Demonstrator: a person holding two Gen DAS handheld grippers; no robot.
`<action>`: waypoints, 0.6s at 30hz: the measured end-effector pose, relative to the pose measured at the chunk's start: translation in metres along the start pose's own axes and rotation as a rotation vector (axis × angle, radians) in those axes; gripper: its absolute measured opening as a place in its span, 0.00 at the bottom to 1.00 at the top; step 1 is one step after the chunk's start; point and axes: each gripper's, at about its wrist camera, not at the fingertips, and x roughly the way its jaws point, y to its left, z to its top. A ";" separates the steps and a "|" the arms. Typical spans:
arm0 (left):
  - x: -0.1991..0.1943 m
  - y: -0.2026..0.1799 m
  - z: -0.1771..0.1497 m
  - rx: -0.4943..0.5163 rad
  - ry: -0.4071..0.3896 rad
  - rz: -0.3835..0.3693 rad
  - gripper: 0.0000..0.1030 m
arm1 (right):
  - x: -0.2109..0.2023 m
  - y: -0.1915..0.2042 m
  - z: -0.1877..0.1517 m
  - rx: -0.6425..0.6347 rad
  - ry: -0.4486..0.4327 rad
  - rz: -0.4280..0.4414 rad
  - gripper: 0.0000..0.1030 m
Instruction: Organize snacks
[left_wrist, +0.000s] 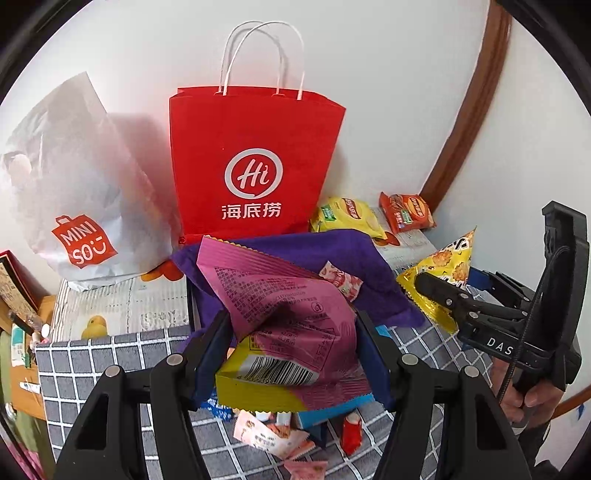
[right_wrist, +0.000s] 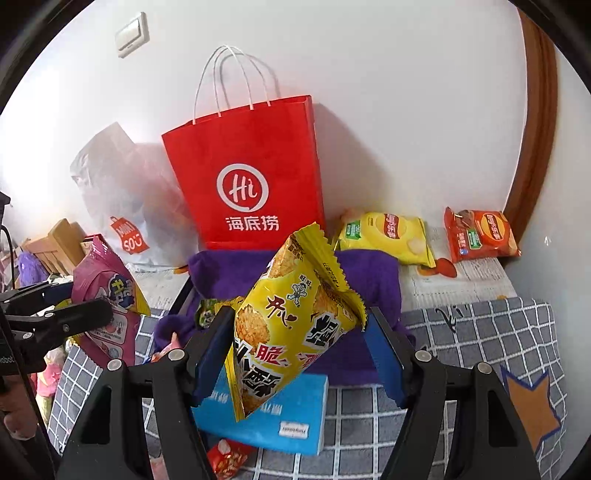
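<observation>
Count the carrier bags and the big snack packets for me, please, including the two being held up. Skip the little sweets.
Carrier bags: 2 (red paper bag, white plastic bag)
Packets held up: 2 (pink packet, yellow packet)
Chip bags lying by the wall: 2 (yellow chip bag, orange chip bag)
Total: 6

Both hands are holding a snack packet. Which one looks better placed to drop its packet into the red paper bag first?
Probably the left tool: its pink packet sits almost straight below the red bag. The right tool with its yellow packet sits off to the side.
</observation>
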 end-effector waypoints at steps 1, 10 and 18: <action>0.003 0.001 0.003 -0.002 0.001 0.002 0.62 | 0.003 0.000 0.003 -0.003 0.001 -0.001 0.68; 0.027 0.006 0.033 -0.002 -0.001 0.017 0.62 | 0.025 0.001 0.036 -0.009 -0.002 0.031 0.68; 0.052 0.018 0.042 -0.014 0.010 0.022 0.62 | 0.047 0.008 0.054 -0.052 -0.019 0.056 0.68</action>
